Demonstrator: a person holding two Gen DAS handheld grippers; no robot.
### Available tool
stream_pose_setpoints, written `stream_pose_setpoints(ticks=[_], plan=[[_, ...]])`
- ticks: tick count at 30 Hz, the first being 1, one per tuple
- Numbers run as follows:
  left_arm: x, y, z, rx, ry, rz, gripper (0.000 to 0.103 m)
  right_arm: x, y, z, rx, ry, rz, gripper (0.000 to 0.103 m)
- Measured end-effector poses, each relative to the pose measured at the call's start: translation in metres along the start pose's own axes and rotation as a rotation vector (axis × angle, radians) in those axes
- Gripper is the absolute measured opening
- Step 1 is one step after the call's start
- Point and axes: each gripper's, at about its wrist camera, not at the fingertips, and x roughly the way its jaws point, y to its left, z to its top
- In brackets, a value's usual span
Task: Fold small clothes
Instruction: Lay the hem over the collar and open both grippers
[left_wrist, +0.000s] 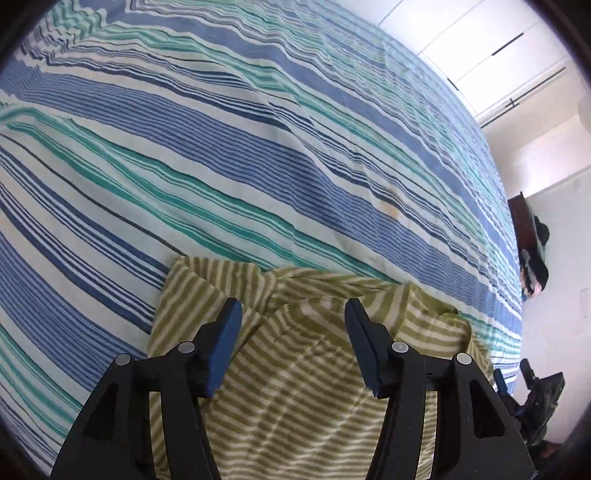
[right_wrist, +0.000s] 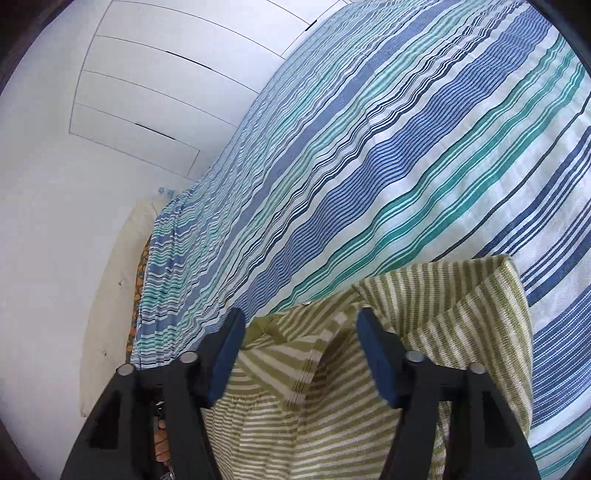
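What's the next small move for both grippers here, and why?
Probably lower and close: the left gripper and right gripper both hang open over the green striped garment, which lies rumpled on the striped bedsheet, and neither holds fabric. Each looks set to pinch an edge first.

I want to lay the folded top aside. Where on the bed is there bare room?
The striped bedspread is bare everywhere beyond the green striped garment, out to the wardrobe side. There are also free strips to the garment's left in the left wrist view and to its right in the right wrist view. The near edge is crowded: the garment lies under the open left tongs and right tongs.
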Motion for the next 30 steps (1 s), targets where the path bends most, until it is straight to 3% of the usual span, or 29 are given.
stream_pose_setpoints(ticks=[3,5,7,10,11,13,16,18,22,25,30], plan=[[-0.034,0.008,-0.029,0.1,-0.099,-0.009,0.059,-0.027,0.016,-0.007,-0.191,-0.041,-0.03,0.072],[-0.043,0.003,-0.055,0.183,-0.107,-0.033,0.059,-0.034,0.035,-0.025,-0.369,0.0,-0.045,0.068],[-0.043,-0.006,-0.09,0.301,-0.074,-0.042,0.062,-0.034,0.051,-0.06,-0.538,0.078,-0.051,0.065],[-0.014,-0.014,-0.135,0.467,0.046,0.079,0.064,-0.017,0.052,-0.121,-0.746,0.225,-0.145,0.062],[-0.003,-0.008,-0.147,0.481,0.098,0.125,0.058,-0.012,0.034,-0.138,-0.78,0.289,-0.203,0.056],[-0.009,0.007,-0.162,0.488,0.085,0.131,0.056,-0.004,-0.001,-0.157,-0.778,0.367,-0.331,0.047],[-0.035,0.016,-0.175,0.502,0.079,0.136,0.056,-0.046,-0.037,-0.156,-0.635,0.311,-0.305,0.045],[-0.046,0.019,-0.185,0.515,0.068,0.186,0.065,-0.066,-0.043,-0.158,-0.617,0.31,-0.322,0.045],[-0.067,0.021,-0.2,0.488,0.017,0.184,0.066,-0.094,-0.038,-0.173,-0.662,0.279,-0.39,0.046],[-0.075,0.008,-0.206,0.463,-0.031,0.167,0.069,-0.11,-0.029,-0.184,-0.638,0.247,-0.367,0.046],[-0.066,-0.039,-0.192,0.455,-0.117,0.146,0.075,-0.097,0.011,-0.193,-0.629,0.274,-0.269,0.046]])
